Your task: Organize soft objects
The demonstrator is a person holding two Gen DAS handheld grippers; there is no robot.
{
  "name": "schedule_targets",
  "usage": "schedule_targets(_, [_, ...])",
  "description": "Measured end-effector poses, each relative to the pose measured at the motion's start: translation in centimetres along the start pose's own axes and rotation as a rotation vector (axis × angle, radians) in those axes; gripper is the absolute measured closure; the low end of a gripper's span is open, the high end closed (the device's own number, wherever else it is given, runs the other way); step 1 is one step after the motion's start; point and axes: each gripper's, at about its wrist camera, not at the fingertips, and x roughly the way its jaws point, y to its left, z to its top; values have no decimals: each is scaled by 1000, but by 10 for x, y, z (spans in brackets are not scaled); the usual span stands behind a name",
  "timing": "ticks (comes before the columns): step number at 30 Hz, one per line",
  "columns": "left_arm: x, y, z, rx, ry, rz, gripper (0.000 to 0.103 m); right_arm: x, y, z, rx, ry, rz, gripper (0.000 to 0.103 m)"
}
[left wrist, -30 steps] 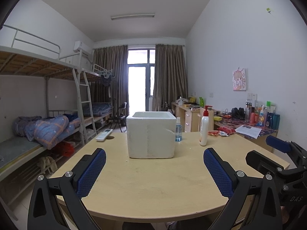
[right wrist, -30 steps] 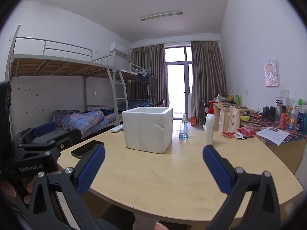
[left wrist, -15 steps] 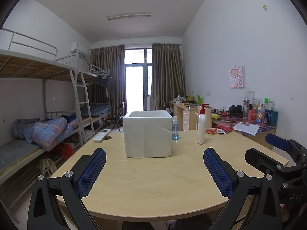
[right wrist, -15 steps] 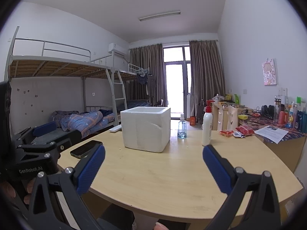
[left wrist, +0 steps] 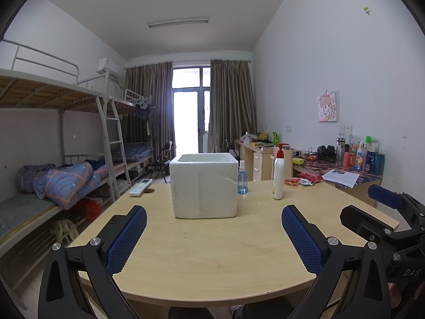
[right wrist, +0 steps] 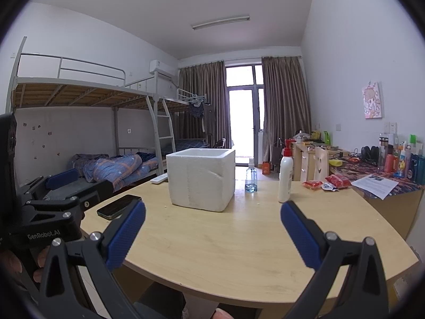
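Observation:
A white foam box [left wrist: 203, 185] [right wrist: 202, 178] stands upright on the round wooden table [left wrist: 217, 252] [right wrist: 239, 239], its inside hidden from both views. My left gripper [left wrist: 213, 216] is open over the near table edge, well short of the box, with nothing between its blue pads. My right gripper [right wrist: 212, 212] is open too, held at the table's near side, empty. Each gripper shows at the edge of the other's view. No soft object is visible on the table.
A white pump bottle [left wrist: 278, 176] [right wrist: 285, 178] and a small clear spray bottle [left wrist: 242, 177] [right wrist: 251, 176] stand right of the box. A phone [right wrist: 118, 206] lies at the left, a white remote [left wrist: 140, 187] behind. A cluttered desk [right wrist: 377, 183] is at the right, bunk beds [left wrist: 53, 175] at the left.
Both views have drifted slightly, the box sliding a little left and down in frame. Both grippers stay open and empty.

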Motion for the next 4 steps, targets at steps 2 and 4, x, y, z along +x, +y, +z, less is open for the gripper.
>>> schedule_targets(2, [0, 0, 0, -3, 0, 1, 1, 1, 0, 0, -1, 2, -1, 0])
schedule_targets(4, [0, 1, 0, -7, -1, 2, 1, 1, 1, 0, -1, 3, 0, 0])
